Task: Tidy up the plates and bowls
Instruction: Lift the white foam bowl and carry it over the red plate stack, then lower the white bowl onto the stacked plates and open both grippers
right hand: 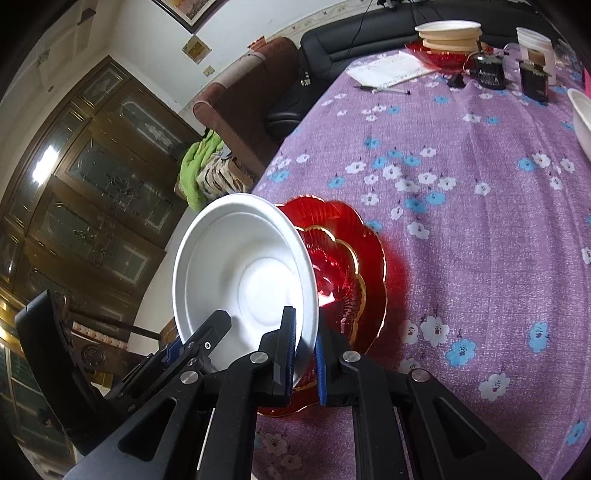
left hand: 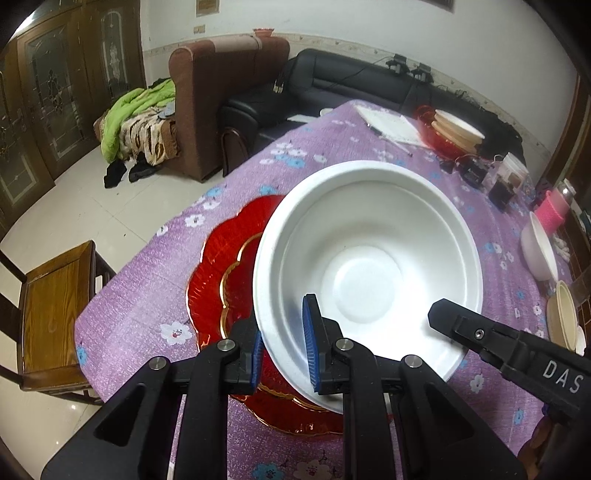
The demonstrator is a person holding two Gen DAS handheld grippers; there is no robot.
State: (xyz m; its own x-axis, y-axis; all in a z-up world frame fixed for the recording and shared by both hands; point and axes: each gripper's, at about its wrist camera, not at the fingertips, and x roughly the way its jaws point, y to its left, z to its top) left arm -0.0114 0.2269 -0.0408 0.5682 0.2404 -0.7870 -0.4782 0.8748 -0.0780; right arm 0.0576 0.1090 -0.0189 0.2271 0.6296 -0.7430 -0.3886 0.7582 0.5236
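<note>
Item: wide white foam-like bowl (left hand: 369, 258), tilted above a red scalloped glass plate with gold trim (left hand: 221, 266). You hold it at its near rim with both tools: left gripper (left hand: 284, 354) and right gripper (right hand: 304, 354) each clamped on the thin rim.

Handling, by judgement: very light, easily dented; keep to the rim. The plate beneath looks brittle and slick.

Surface: table under a purple flowered cloth (right hand: 461, 221), other stacked dishes (right hand: 448, 35) at the far end.
</note>
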